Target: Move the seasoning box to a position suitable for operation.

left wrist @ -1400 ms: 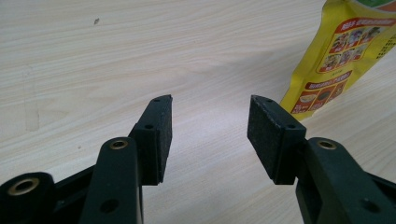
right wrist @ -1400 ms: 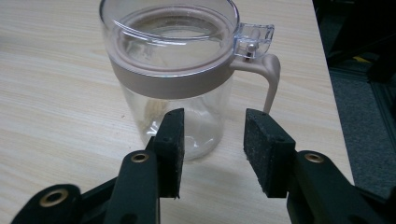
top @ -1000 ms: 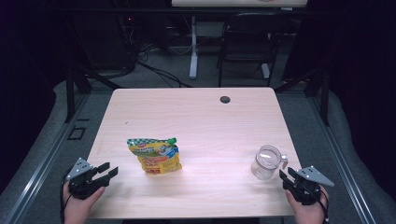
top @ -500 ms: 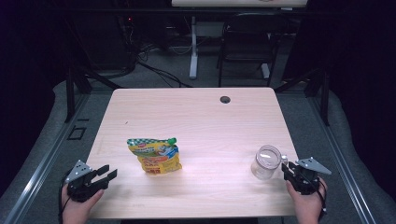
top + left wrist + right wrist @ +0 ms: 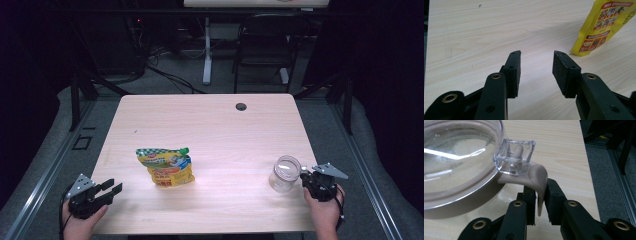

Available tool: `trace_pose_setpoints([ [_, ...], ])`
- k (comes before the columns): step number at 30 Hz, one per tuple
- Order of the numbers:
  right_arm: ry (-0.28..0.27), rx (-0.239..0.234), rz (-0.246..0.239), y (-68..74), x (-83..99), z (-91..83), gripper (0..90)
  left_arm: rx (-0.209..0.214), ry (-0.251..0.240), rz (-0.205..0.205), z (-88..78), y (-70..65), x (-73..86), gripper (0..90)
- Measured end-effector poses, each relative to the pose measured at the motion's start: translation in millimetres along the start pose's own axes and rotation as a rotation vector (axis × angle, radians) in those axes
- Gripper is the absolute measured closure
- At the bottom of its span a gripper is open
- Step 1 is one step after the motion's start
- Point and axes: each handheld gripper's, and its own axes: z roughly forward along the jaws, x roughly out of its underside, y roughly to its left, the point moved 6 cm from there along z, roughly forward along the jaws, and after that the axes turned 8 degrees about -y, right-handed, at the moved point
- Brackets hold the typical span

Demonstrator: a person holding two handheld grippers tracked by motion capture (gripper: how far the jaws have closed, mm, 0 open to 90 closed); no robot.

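A clear glass jar (image 5: pixel 285 175) with a hinged lid (image 5: pixel 456 157) stands near the table's right front. A beige tab (image 5: pixel 535 173) hangs below its clear clasp (image 5: pixel 515 155). My right gripper (image 5: pixel 303 176) (image 5: pixel 540 184) has just been closing and now has its jaws shut on that tab. A yellow snack pouch (image 5: pixel 167 167) (image 5: pixel 604 27) with a green cap stands left of centre. At the front left corner my left gripper (image 5: pixel 114 186) (image 5: pixel 536 53) is open and has closed a little, with only bare wood between its pads.
The light wooden table (image 5: pixel 215 125) has a round cable hole (image 5: pixel 241 106) near its far edge. Its right edge lies close beside the right hand. A dark chair (image 5: pixel 265 40) and desk legs stand on the floor beyond the table.
The right hand has slid left up to the jar, and its jaws have narrowed onto the beige tab. The left jaws have narrowed slightly; that hand has stayed put.
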Motion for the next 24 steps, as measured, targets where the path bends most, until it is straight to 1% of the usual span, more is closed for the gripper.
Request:
trace_pose_setpoints([
  [5,-0.006,0.011,-0.001,0.5,-1.0,2.3,82.3,-0.012,-0.003,-0.004,-3.2,0.6,2.5,58.9],
  [6,-0.008,0.014,0.0,0.6,-1.2,2.7,82.4,-0.014,0.002,-0.004,-4.4,1.0,3.1,59.1],
  [9,-0.011,0.02,0.015,0.8,-1.9,3.6,82.7,-0.02,0.002,-0.005,-6.5,1.8,4.6,59.3],
  [12,-0.006,0.028,0.013,1.1,-2.1,3.8,83.0,-0.021,0.001,-0.006,-7.9,2.3,5.3,59.5],
  [13,0.0,0.039,0.011,1.0,-2.3,4.1,83.2,-0.025,-0.001,-0.007,-8.9,2.7,5.8,59.5],
  [15,0.003,0.034,0.016,1.5,-2.6,4.1,83.2,-0.027,0.0,-0.008,-9.5,2.9,6.0,59.5],
  [17,0.001,0.045,0.022,2.0,-3.0,4.8,83.5,-0.036,0.007,-0.004,-11.3,3.6,6.9,59.4],
  [18,0.004,0.048,0.027,2.2,-3.2,4.8,83.6,-0.036,-0.001,-0.008,-11.2,3.7,6.9,59.5],
  [23,0.001,0.062,0.045,2.3,-3.9,6.0,84.2,-0.038,-0.003,-0.009,-11.7,4.1,7.1,59.4],
  [24,0.004,0.067,0.061,2.4,-4.2,6.3,84.1,-0.037,0.0,-0.006,-11.5,3.9,7.5,59.4],
])
